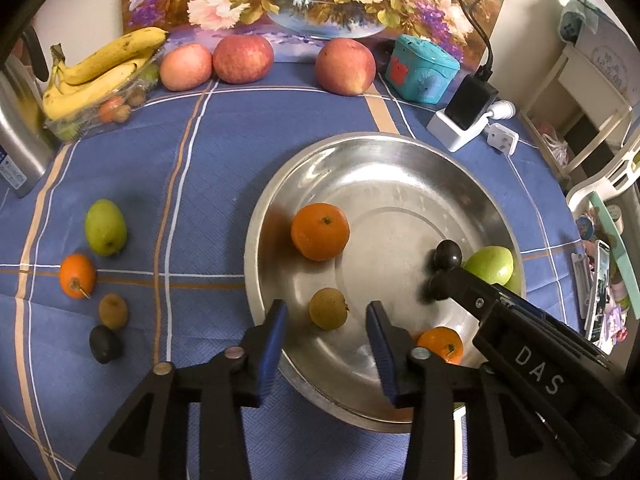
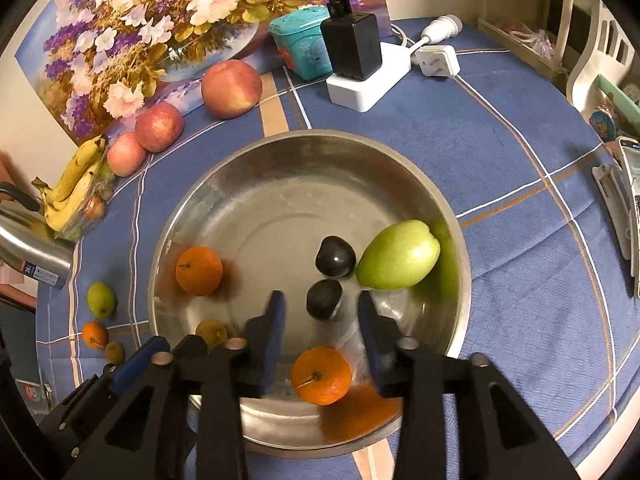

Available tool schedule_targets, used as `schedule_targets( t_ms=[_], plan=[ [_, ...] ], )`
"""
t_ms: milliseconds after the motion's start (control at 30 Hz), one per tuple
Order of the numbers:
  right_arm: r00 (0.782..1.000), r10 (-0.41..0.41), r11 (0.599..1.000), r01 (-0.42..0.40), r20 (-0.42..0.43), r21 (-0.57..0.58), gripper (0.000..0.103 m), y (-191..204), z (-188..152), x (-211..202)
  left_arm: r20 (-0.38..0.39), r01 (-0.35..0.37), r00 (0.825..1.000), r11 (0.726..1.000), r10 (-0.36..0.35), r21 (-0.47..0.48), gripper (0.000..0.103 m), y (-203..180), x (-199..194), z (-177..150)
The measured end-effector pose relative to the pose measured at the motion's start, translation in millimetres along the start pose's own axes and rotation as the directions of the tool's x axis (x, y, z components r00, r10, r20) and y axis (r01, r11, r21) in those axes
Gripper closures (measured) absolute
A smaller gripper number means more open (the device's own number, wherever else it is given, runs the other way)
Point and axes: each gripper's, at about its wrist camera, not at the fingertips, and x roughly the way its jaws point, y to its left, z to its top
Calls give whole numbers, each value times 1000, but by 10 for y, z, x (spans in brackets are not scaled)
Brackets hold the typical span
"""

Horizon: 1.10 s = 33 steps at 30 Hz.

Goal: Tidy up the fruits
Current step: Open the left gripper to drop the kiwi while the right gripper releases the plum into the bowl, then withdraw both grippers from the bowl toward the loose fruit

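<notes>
Hovering both grippers over the pan (image 1: pixel 400 148), jaws part-open, gripping nothing: left gripper (image 1: pixel 326 312) is flanking the longan (image 1: pixel 328 308), right gripper (image 2: pixel 320 308) is flanking a dark plum (image 2: pixel 324 299).

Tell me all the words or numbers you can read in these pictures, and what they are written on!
"DAS": white letters on the black body of the right gripper, seen from the left wrist camera.
Label on the steel kettle: print too small and blurred to read.
Teal box: red patch, no words legible.
Packets at the table's right edge: too blurred to read.
</notes>
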Motion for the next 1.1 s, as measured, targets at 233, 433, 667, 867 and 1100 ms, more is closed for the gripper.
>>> schedule_targets(
  t_ms=[233,433,667,867,1100],
  plan=[
    [1000,0,1000,0,16,-3,60,6,20,-54,5,-12,1000,1000,12,-11,45,34,-27,25],
    [1000,-5,1000,5,26,-3,60,6,35,-93,10,-32,999,998,32,-45,39,141,-59,47],
    [1000,-6,1000,6,28,-7,60,11,41,-95,7,-69,997,989,71,-128,35,377,-93,64],
    [1000,1,1000,-1,22,-24,60,45,31,-86,19,-101,994,973,107,-206,30,604,-151,57],
    [1000,-4,1000,4,22,-31,60,58,17,-83,31,-121,991,963,132,-240,24,721,-208,67]
  ],
)
